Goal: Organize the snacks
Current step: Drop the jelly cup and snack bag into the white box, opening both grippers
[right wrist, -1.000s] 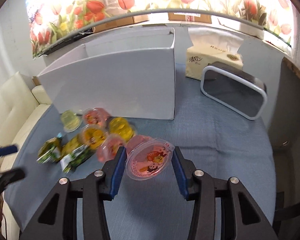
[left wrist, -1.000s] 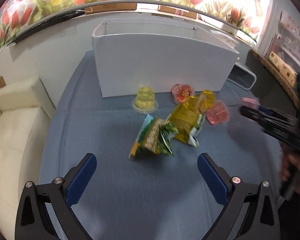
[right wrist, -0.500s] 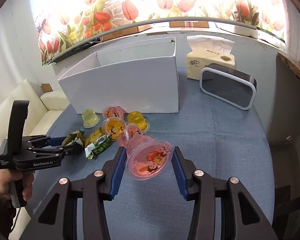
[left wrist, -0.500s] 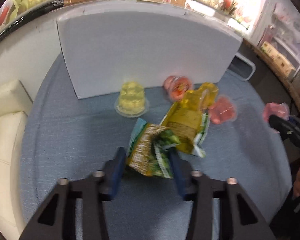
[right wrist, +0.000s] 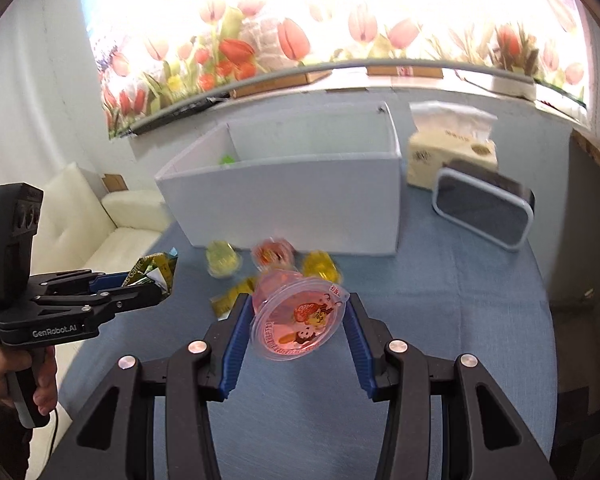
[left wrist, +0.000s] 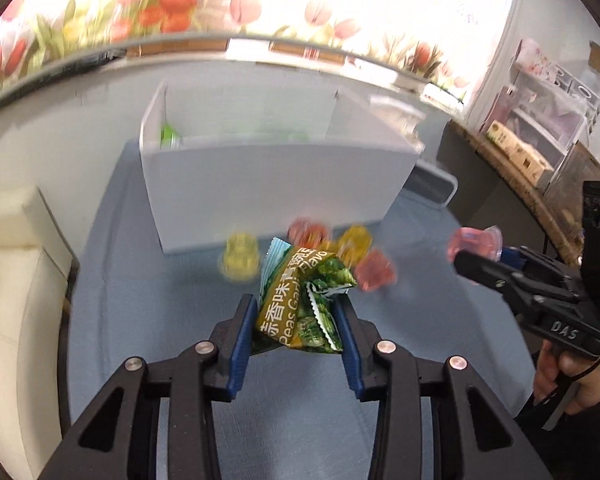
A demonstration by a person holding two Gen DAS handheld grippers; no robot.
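Left wrist view showed the left gripper (left wrist: 296, 322) with its jaws clamped on a green pea snack packet (left wrist: 300, 300), lifted clear of the blue tabletop (left wrist: 140, 280). The right gripper (right wrist: 296, 330) had its jaws pressed on both sides of a pink jelly cup (right wrist: 296, 320), tilted with its printed lid facing the camera, also off the tabletop. Both loads were in the carrying step, I judged, bound for the white box (right wrist: 300, 208) at the far side. The box was open at the top, with a divider (left wrist: 340, 116) splitting it; something green (left wrist: 168, 136) already lay in the left compartment, while the right one looked bare as far as could be seen. The next move would call for raising each load above the near wall, then bringing it over the proper compartment before letting go. Loose jelly cups, yellow (right wrist: 222, 258), red (right wrist: 272, 254) and orange (right wrist: 320, 266), lay close against the near wall, so low passes risked knocking them. Open tabletop lay to the right, near a dark tray (right wrist: 484, 212) and a tissue pack (right wrist: 452, 152).
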